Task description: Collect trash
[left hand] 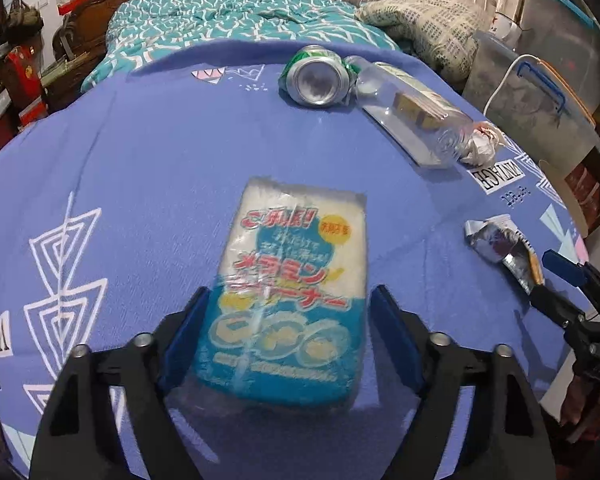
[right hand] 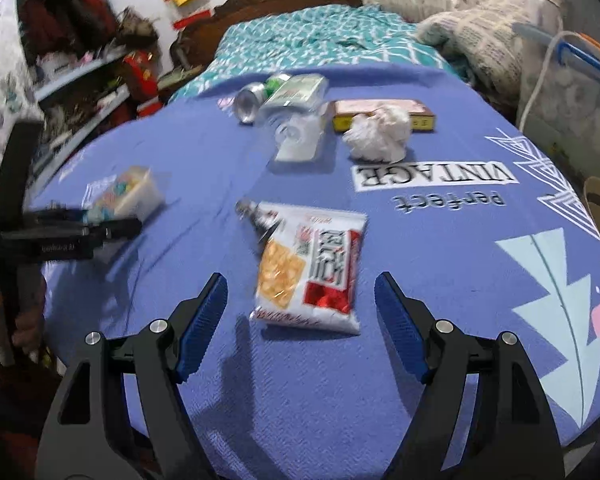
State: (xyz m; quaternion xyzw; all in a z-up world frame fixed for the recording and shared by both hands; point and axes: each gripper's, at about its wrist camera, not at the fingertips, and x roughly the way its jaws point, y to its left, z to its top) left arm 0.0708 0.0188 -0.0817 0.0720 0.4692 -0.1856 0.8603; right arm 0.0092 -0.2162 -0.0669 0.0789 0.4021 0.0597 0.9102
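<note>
Two close wrist views, shared bedspread [left hand: 140, 152].

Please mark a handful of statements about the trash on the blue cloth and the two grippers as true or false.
1. The left gripper has its fingers open on either side of the blue and white sponge pack. True.
2. The right gripper is shut on the snack bag. False: its fingers are wide open and the bag lies on the blue cloth between and ahead of them.
3. The green can stands upright. False: it lies on its side, one end facing the left wrist camera.
4. A crumpled white tissue lies in front of a flat yellow-edged box. True.
5. The clear plastic bottle lies beside the can. True.
</note>
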